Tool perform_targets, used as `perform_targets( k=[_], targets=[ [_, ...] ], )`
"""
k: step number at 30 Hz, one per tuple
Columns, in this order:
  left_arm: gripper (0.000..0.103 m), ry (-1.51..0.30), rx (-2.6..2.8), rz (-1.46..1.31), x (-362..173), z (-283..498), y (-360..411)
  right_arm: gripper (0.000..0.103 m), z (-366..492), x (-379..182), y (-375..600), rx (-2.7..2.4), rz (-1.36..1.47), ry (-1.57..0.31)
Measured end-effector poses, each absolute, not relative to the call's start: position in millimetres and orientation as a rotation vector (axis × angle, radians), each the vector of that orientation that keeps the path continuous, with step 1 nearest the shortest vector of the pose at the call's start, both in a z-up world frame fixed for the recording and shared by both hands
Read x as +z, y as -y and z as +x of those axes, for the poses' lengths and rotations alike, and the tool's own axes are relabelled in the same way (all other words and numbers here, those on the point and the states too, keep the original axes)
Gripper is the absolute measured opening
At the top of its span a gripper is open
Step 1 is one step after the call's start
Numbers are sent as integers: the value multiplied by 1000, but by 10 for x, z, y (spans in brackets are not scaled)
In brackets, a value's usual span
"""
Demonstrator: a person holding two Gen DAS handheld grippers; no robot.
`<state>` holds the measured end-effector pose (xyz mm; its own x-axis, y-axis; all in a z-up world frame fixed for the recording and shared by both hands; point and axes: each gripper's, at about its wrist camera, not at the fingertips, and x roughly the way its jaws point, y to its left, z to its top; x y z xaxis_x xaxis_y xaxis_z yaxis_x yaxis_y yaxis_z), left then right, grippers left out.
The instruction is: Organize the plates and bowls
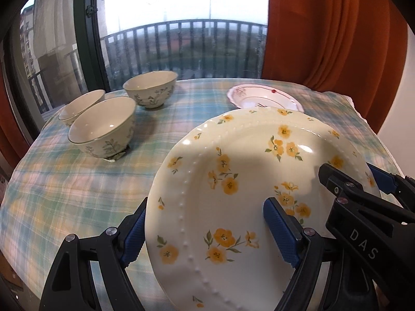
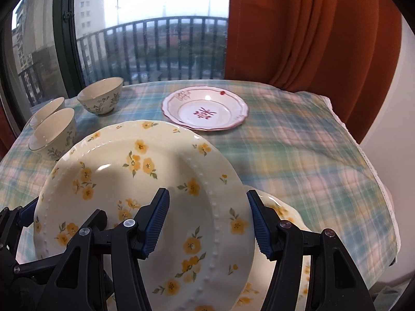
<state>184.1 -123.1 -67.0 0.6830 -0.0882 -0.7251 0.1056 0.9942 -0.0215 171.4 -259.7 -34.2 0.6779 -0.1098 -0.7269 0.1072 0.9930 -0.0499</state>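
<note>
While both grippers clamped the yellow-flowered plate above the checked tablecloth, left gripper at nine o'clock, right gripper at three, it tilted away; only the right view showed another yellow plate beneath.

Pale plaid-clothed table: three cream leaf-patterned ceramic bowls left of white red-trimmed scalloped plate

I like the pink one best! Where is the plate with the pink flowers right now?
The pink-flowered plate lies flat on the checked tablecloth at the far side, near the orange curtain. It is right of the three bowls and beyond the raised yellow-flowered plate.
</note>
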Motion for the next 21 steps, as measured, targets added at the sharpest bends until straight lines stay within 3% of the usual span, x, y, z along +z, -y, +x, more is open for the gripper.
perform_targets(
  k=[21],
  targets=[
    [85, -829, -231, 89, -793, 1572, 2237, 65, 1240, -494, 3616, -227, 85, -792]
  ],
)
